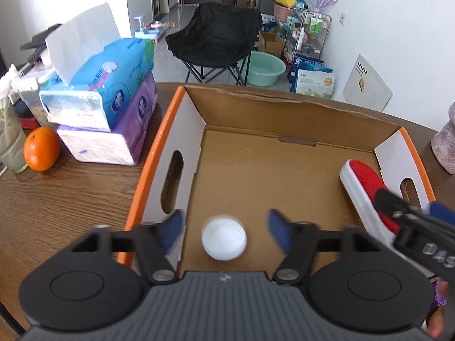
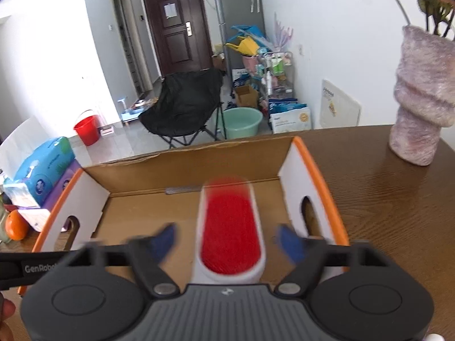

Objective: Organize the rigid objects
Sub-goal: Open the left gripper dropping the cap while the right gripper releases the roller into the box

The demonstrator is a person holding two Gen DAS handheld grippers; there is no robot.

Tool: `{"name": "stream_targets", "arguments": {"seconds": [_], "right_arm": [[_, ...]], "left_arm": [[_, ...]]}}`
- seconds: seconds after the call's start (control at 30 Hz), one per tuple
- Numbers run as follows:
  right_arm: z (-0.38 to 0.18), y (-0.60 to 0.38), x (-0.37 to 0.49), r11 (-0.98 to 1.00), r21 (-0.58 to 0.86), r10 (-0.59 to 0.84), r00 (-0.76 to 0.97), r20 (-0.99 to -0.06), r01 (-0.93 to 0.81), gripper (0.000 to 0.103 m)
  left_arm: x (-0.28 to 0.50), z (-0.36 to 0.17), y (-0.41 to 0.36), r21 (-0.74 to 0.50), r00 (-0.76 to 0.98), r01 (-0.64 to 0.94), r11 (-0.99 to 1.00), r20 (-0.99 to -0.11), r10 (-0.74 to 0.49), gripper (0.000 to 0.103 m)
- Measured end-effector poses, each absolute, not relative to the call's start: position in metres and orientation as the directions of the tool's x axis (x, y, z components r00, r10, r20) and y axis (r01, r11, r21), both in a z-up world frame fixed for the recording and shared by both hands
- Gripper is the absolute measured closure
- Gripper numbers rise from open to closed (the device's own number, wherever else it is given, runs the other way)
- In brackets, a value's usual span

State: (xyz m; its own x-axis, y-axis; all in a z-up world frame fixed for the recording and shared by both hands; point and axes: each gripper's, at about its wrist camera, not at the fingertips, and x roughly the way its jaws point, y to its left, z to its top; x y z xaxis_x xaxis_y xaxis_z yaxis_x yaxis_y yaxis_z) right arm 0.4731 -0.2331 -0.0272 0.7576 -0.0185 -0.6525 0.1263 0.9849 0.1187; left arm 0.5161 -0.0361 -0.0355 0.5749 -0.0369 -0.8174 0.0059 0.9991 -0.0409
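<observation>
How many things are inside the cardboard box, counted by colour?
White: 1, the white cap
Red and white: 1, the lint brush
Total: 2 in the cardboard box

Little could be read. In the left wrist view, raised letters "DAS" stood on the dark body of the right hand-held gripper at the right edge, cut off by the frame. In the right wrist view, pale lettering "GenRobo" stood on the black bar of the left hand-held gripper at the left edge, its end hidden behind the camera's own mount. The print on the blue tissue pack, the bags on the floor and the wall board was too small or blurred to make out.
</observation>
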Motion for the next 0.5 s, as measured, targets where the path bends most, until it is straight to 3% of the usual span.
{"name": "stream_targets", "arguments": {"seconds": [0.13,0.2,0.5], "right_arm": [[-0.018,-0.237,0.464,0.983,0.126,-0.025,0.775,-0.632,0.134,0.002],[-0.016,-0.237,0.461,0.983,0.121,-0.029,0.779,-0.626,0.134,0.001],[-0.009,-0.233,0.451,0.988,0.103,-0.028,0.792,-0.609,0.114,0.0]], "left_arm": [[0.514,-0.031,-0.032,-0.036,0.588,-0.004,0.999,-0.808,-0.027,0.012],[0.513,-0.03,-0.03,-0.032,0.593,-0.007,0.999,-0.805,-0.021,0.002],[0.497,-0.017,-0.033,-0.023,0.627,0.023,0.999,-0.778,-0.033,0.0]]}}
